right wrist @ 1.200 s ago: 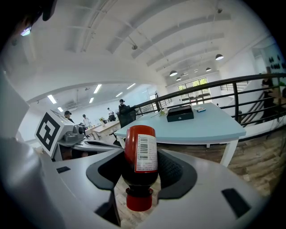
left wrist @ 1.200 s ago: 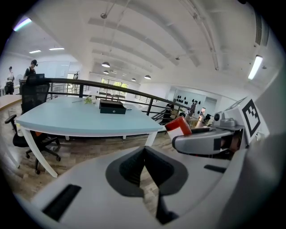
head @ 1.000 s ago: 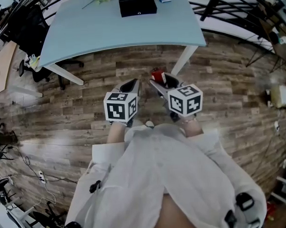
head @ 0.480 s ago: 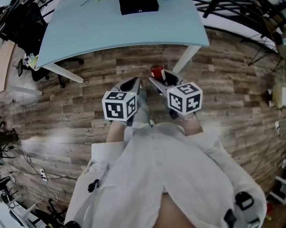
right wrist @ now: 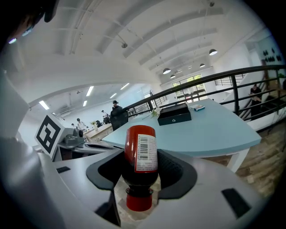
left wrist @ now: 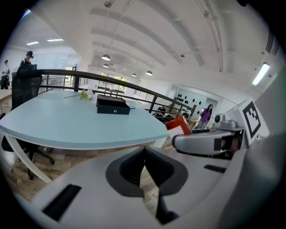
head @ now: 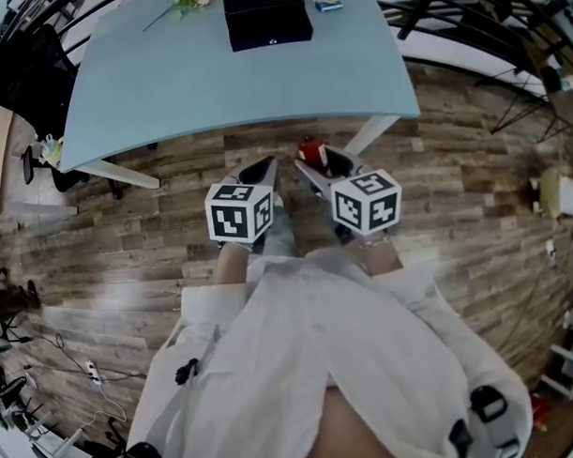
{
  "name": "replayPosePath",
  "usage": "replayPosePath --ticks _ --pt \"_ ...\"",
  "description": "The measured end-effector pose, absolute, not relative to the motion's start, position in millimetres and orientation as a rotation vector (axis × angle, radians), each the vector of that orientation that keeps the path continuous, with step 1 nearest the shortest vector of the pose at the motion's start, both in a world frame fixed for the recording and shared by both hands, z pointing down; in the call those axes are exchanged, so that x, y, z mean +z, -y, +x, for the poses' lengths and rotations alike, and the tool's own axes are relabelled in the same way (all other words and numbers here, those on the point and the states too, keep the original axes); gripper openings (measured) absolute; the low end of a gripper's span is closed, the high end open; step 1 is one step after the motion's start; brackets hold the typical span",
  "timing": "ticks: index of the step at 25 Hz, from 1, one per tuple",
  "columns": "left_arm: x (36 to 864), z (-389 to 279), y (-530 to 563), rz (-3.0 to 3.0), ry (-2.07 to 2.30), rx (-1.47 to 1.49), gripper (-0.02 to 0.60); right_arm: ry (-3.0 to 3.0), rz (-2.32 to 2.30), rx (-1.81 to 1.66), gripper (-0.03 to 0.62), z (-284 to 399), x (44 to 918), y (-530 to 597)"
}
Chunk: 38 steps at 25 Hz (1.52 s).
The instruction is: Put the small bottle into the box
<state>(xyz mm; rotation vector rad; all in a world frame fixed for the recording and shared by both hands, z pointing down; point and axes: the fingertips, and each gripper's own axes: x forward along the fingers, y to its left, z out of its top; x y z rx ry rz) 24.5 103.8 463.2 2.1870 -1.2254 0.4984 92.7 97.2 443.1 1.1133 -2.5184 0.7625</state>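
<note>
Right claw (right wrist: 142, 170) clamps the small bottle (right wrist: 140, 150) cap-down; left claw (left wrist: 144, 153) closed, seemingly empty.

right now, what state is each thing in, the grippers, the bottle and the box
right gripper: shut on the small bottle
left gripper: jaws together, nothing between them
small bottle: red cap on, held off the floor, not yet in the box
box: lid closed, resting on the blue table
</note>
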Motion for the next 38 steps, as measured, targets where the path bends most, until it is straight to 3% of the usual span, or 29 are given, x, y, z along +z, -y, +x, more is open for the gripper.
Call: replayPosePath --ticks 15,38 --pt "428 -14 67 2.319 1.181 0.519 0.003 2.503 1.24 0.739 0.209 56 422 59" --pt "463 -32 138 2.213 1.132 0.513 0.003 2.456 1.174 0.798 0.209 40 444 135"
